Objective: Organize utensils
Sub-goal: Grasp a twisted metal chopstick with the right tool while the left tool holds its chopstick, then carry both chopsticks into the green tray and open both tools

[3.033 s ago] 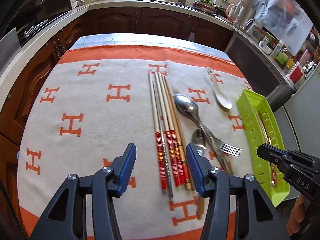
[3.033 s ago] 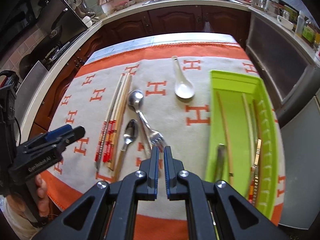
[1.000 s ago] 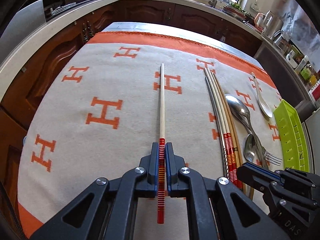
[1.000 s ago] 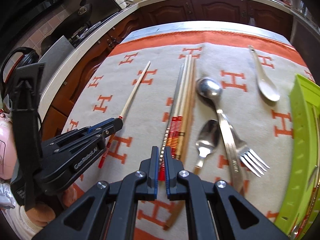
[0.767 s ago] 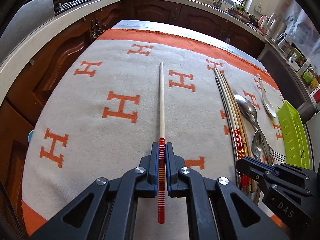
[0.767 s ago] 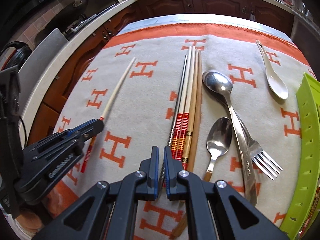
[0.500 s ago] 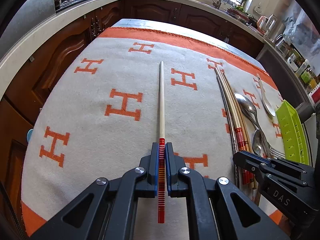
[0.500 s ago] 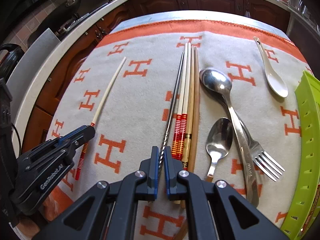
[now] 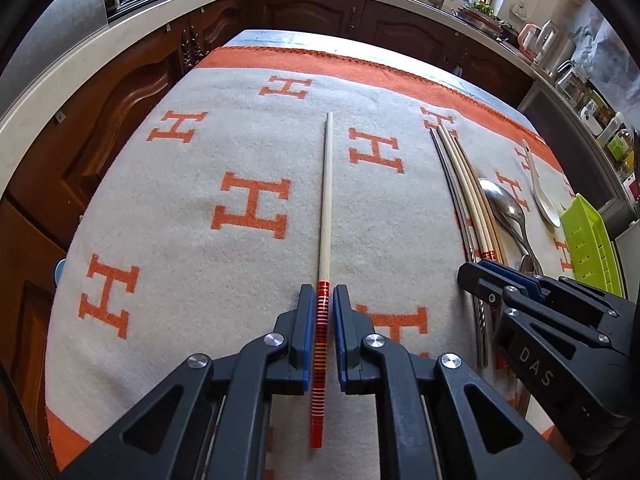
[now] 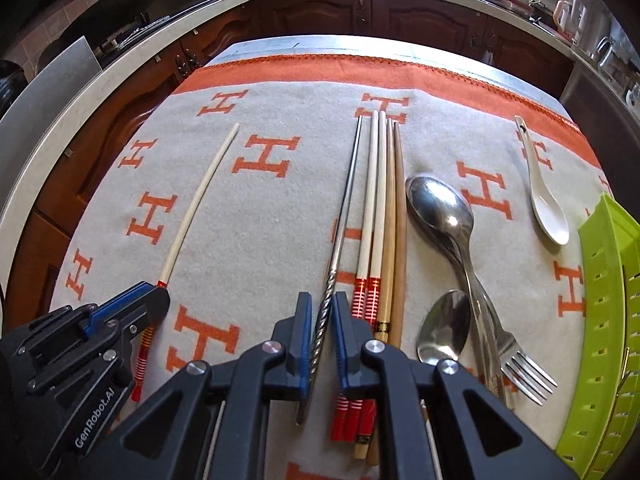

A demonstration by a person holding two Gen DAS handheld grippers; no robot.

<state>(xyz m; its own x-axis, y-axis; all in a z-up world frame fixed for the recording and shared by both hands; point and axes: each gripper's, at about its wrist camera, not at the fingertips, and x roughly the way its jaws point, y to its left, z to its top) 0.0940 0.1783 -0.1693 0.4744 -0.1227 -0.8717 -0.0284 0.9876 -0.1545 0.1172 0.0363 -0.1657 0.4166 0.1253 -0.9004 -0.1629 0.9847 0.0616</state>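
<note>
Chopsticks are lying on the cloth (image 9: 248, 152), the striped one (image 9: 325, 208) sitting between the left gripper's (image 9: 321, 334) slightly parting jaws, the steel one (image 10: 340, 232) between the right gripper's (image 10: 320, 340) opening jaws.

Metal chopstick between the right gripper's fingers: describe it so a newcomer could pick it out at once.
On the cream cloth with orange H marks, a bundle of chopsticks lies left of the big steel spoon. The metal chopstick is that bundle's leftmost stick, its near end between the opening fingers of the right gripper. It alone is thin, silver and twisted at the handle; its neighbours are pale or wooden.
</note>
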